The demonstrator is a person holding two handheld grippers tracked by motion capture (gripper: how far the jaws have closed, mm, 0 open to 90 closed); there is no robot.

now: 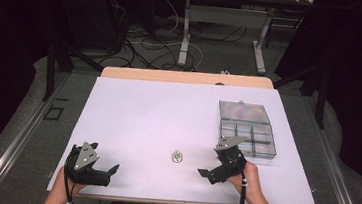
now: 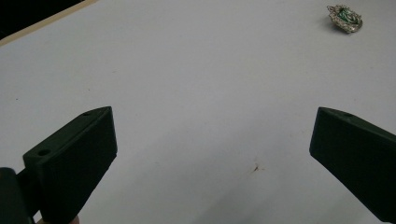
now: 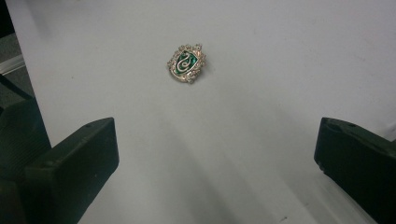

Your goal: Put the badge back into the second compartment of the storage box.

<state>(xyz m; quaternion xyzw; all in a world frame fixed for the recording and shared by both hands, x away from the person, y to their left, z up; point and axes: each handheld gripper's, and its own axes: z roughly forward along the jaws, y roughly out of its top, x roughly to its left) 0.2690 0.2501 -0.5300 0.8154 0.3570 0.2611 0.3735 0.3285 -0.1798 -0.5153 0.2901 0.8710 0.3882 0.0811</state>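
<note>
On the worktop's (image 1: 133, 107) near-left corner, left hand-held gripper (image 1: 107, 171) is sitting wide open, gripping nothing. Green-and-silver badge (image 1: 177, 156) is lying flat mid-worktop, between both tools, touching neither. Right hand-held gripper (image 1: 205, 173) is hovering near it, jaws spread wide, empty. Clear compartment box (image 1: 246, 128) is sitting open far right.

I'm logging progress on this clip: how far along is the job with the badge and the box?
Done: the compartment box lies open. In hand: nothing; the right gripper, jaws open, faces the badge on the table. Left gripper open, idle. Left: grasp and box it.
</note>
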